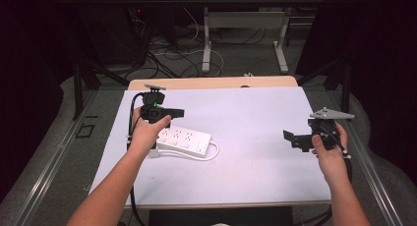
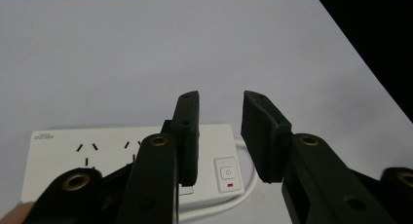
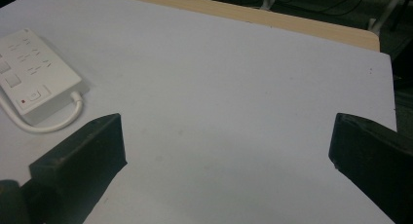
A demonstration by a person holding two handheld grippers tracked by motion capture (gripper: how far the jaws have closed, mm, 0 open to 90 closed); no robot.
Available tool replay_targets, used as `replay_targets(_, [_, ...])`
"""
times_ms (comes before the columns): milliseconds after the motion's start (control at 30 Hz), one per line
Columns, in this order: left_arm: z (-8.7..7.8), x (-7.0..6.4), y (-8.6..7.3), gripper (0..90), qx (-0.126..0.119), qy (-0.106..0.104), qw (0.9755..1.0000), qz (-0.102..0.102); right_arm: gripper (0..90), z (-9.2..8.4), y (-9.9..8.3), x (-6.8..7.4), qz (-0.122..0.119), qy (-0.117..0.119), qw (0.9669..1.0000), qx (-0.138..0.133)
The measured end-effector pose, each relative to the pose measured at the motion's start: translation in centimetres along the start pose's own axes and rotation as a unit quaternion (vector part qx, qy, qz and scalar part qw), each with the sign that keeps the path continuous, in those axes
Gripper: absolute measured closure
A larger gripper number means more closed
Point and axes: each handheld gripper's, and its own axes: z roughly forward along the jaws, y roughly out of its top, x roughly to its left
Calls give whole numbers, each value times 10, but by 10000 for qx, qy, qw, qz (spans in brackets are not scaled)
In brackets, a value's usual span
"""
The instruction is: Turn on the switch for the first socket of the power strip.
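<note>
Two black grippers hang over a table (image 1: 255, 186) covered by a smooth, matte white sheet, with a strip of pale wood showing along its far edge. The left gripper (image 1: 178, 112) sits at the left side of the sheet, held by the left hand (image 1: 146, 132) above a white power strip (image 1: 184, 141). The strip is a flat, rounded rectangular block of glossy plastic with rows of socket slots, and a thick white cord (image 1: 209, 155) loops from its right end back along its near side. In the left gripper view, the jaws stand a narrow gap apart with nothing between them, poised over the strip's switch end, where a square rocker button (image 2: 226, 174) with a small red mark shows.

The right gripper (image 1: 287, 135) is well apart from the strip, near the right edge of the sheet, in the right hand (image 1: 328, 150), a grey three-cornered plate (image 1: 332, 114) on top. In the right gripper view its jaws are spread wide and empty, blocky and dull black, and the strip (image 3: 34, 78) lies far off at upper left. A broad stretch of bare sheet lies open between the two grippers. The high view also shows table legs and tangled cables (image 1: 172, 54) on the floor beyond.
</note>
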Motion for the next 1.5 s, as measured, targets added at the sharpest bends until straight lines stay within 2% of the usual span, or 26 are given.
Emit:
replay_targets(200, [11, 0, -2, 744, 102, 77, 9998, -124, 0, 0, 0, -1, -5, 3, 10000, 29])
replay_targets(300, [16, 1, -3, 764, 207, 92, 9997, -118, 0, 1, -1, -1, 2, 10, 10000, 28])
replay_targets(333, [18, 0, -3, 771, 256, 96, 9995, -171, 0, 1, -1, -1, 17, 11, 10000, 32])
replay_targets(633, [32, 0, -8, 825, 535, 103, 9984, -128, 0, 2, -1, 0, 16, 35, 10000, 86])
replay_targets(1033, [50, 1, -15, 867, 767, 236, 9967, -132, 0, 4, -2, -1, 25, 28, 10000, 76])
replay_targets(1300, [61, 2, -20, 896, 944, 245, 9952, -116, 0, 6, -4, -1, 54, 49, 9999, 108])
replay_targets(1500, [68, 3, -25, 898, 999, 298, 9944, -150, 0, 6, -4, -1, 56, 50, 9999, 109])
